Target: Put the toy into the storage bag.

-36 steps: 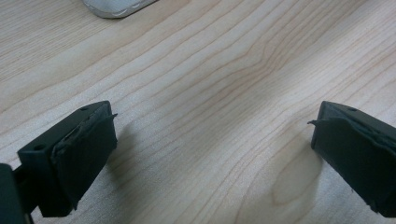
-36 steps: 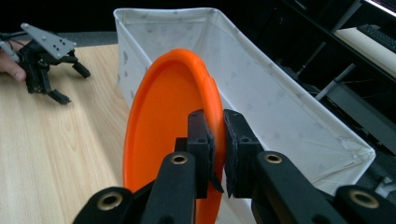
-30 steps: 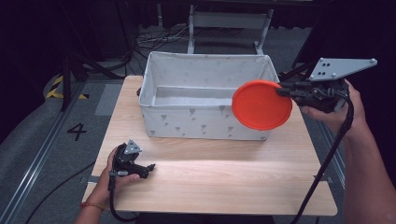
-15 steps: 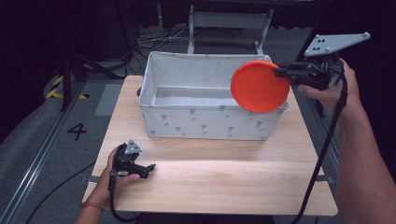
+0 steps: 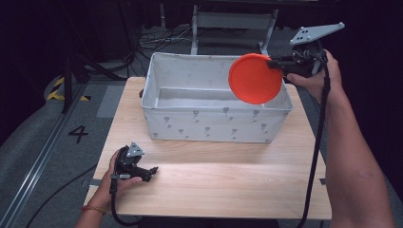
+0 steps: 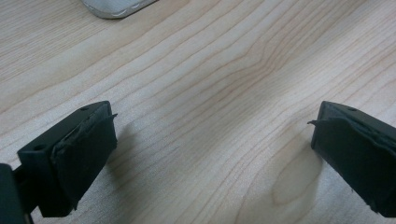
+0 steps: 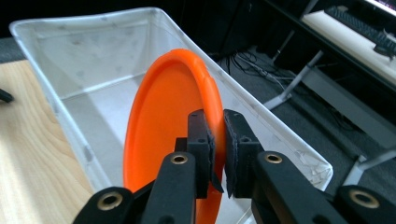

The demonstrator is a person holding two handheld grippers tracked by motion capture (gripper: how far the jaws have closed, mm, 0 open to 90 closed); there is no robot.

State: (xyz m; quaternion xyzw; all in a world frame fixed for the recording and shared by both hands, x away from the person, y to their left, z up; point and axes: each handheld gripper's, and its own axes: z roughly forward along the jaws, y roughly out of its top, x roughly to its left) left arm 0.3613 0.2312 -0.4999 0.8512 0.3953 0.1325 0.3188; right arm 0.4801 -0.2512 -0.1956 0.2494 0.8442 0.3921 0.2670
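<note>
Currently the right claw [image 5: 274, 62] is clamped on the rim of the orange plate [image 5: 255, 78], held on edge above the right end of the white bin [image 5: 209, 126], bin floor directly below; left claw [image 5: 153, 169], jaws apart, rests on the desk [image 5: 228, 180], well apart

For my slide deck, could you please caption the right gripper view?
Right gripper clamps the rim of a round orange plastic plate, held on edge above an open white fabric bin.
</note>
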